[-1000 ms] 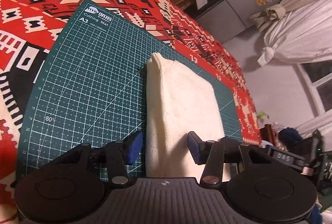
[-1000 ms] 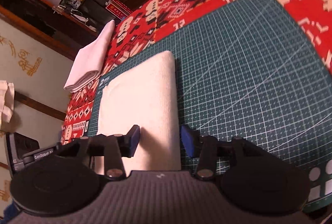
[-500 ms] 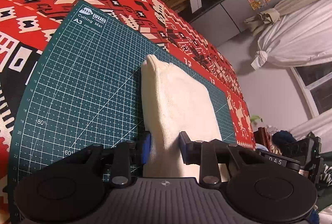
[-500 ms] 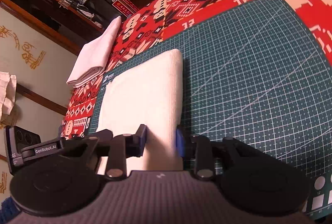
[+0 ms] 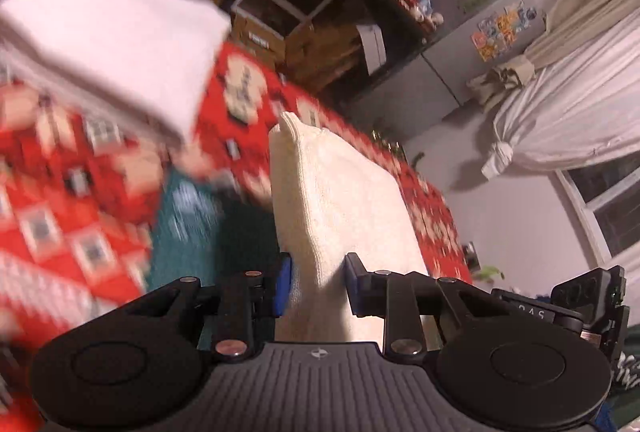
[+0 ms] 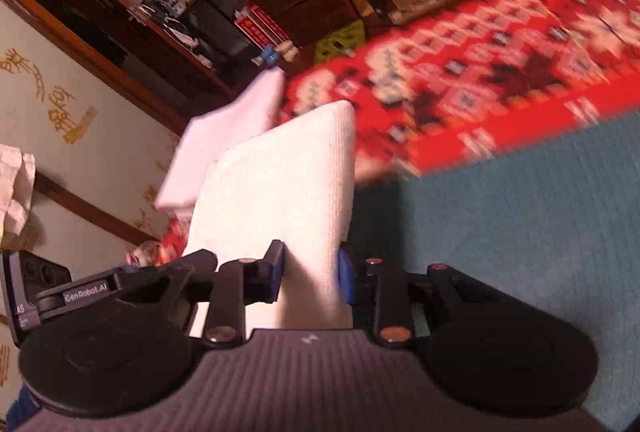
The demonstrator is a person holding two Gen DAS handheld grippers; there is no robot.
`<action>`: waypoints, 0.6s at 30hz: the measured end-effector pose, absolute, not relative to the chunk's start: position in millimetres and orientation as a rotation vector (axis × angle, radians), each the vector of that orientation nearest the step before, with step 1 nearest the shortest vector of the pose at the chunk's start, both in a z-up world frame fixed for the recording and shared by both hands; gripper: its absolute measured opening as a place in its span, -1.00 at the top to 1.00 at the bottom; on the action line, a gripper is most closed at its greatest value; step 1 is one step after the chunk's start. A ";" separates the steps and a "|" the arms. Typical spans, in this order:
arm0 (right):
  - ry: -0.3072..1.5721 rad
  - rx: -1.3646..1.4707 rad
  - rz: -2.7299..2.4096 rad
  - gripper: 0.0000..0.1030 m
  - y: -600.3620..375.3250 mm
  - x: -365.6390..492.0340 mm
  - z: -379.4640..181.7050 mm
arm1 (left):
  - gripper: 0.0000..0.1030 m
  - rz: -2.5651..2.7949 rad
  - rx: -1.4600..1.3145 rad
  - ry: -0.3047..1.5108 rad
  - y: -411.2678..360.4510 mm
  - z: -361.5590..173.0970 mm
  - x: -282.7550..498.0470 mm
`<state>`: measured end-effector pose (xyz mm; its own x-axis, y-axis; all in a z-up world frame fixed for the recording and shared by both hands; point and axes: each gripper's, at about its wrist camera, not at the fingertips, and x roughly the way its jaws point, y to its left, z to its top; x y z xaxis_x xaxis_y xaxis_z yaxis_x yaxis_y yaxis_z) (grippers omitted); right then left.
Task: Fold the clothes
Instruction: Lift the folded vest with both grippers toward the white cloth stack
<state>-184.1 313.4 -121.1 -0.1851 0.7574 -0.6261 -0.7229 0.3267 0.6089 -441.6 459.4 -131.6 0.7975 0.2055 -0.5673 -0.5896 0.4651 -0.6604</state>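
A cluttered room is seen behind a table covered by a red patterned cloth with white and black motifs (image 5: 48, 228), much of it smeared by motion blur in both views. The teal cutting mat (image 6: 520, 232) laid on that cloth is also blurred; its grid lines cannot be made out, and in the left wrist view only a narrow strip of it is seen.

In the left wrist view, a stack of folded white fabric (image 5: 116, 36) is seen at upper left on the red cloth, its edges softened by blur. Dark shelving with boxes (image 5: 288, 4) and a grey cabinet with stickers (image 5: 492, 32) are seen beyond the far table edge, and pale draped curtains (image 5: 580, 104) at right.

The folded cream knitted garment (image 5: 340, 200) is gripped at its near end by both tools and appears raised off the mat. The left gripper (image 5: 316, 282) is closed down onto one near corner, blue pads pressed into the cloth. In the right wrist view, the right gripper (image 6: 310, 274) is likewise clamped on the garment's (image 6: 280, 184) other near corner. The near edge of the garment is hidden behind both gripper bodies.

Open mat is seen to the right of the garment in the right wrist view; the white stack (image 6: 224, 148) lies just beyond it, partly covered by the garment.
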 end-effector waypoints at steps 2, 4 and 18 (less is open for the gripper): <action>1.154 0.067 1.328 0.41 347.9 -184.3 -110.6 | 0.46 0.527 -0.951 0.445 491.1 -118.3 -442.0; 1.145 0.082 1.330 0.41 381.7 -185.5 -102.8 | 0.46 0.537 -0.920 0.440 524.3 -104.3 -441.3; 1.146 0.118 1.295 0.41 567.6 -208.9 -108.9 | 0.47 0.587 -0.925 0.385 699.2 -109.1 -463.7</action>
